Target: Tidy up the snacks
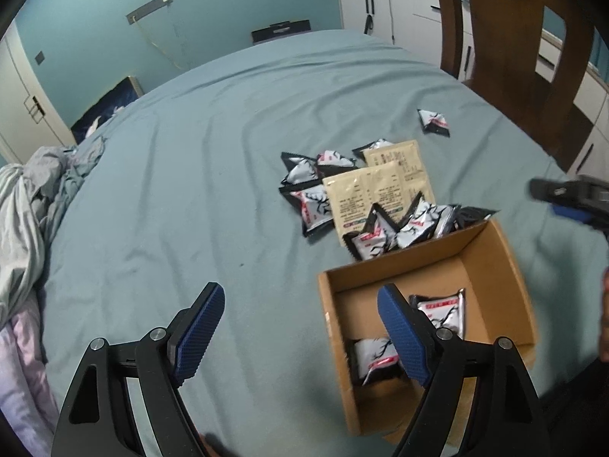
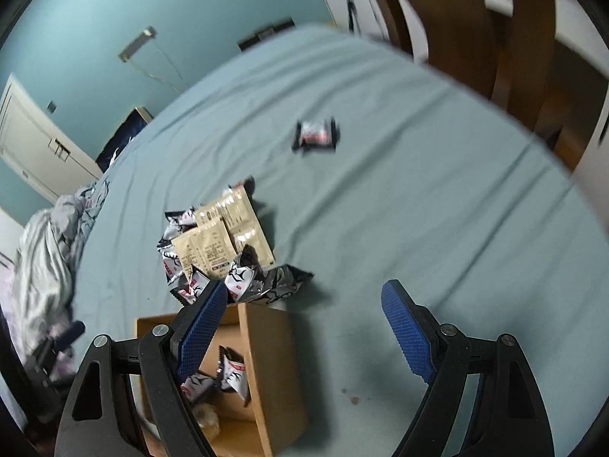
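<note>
On the blue-green bed sheet [image 1: 171, 190], the cardboard box [image 1: 491, 251] serves as landmark. Two black-and-white snack packets [image 1: 443, 314] lie inside it; a heap of like packets with two beige sachets [image 1: 380, 186] lies just beyond its far wall, one stray packet [image 2: 316, 133] well beyond. Left gripper [image 1: 300, 335], over the box's left wall, and right gripper [image 2: 300, 335], at its right side: jaws spread wide, nothing held.

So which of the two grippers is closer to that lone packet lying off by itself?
Probably the right gripper: the lone packet lies straight ahead of it. The left gripper hangs by the cardboard box, the pile between.
</note>
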Action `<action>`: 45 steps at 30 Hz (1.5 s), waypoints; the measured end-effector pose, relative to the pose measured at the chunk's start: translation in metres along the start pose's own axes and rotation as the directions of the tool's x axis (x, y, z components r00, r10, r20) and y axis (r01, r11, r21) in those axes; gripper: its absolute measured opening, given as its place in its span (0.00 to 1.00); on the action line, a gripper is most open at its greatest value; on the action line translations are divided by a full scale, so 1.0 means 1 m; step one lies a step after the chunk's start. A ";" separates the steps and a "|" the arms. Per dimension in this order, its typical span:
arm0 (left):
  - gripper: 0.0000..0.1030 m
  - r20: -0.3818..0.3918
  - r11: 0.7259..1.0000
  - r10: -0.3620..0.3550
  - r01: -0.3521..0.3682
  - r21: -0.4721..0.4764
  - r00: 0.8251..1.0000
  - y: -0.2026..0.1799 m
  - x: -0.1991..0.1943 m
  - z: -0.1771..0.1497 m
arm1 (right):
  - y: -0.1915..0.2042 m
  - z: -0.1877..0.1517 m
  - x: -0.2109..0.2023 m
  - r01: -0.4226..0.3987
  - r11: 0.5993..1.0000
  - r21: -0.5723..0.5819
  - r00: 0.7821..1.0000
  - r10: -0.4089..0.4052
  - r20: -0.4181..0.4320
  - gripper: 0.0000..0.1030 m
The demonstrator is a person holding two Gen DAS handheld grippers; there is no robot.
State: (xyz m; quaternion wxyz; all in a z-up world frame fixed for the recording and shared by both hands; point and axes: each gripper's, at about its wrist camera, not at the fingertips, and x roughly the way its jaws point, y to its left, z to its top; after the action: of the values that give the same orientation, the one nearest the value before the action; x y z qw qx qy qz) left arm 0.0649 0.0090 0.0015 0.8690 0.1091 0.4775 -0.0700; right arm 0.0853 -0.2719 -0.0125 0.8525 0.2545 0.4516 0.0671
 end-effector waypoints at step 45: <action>0.17 -0.102 0.940 -0.317 0.298 -0.164 0.943 0.035 0.154 0.061 | 0.015 0.036 0.038 -0.105 0.993 -0.055 0.991 0.109 0.077 0.23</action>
State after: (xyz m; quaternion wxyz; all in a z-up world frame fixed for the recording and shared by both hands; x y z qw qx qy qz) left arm 0.2047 0.0241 -0.0928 0.8210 -0.0265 0.5466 -0.1629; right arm 0.1380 -0.2591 -0.0160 0.8713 0.2592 0.4009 0.1137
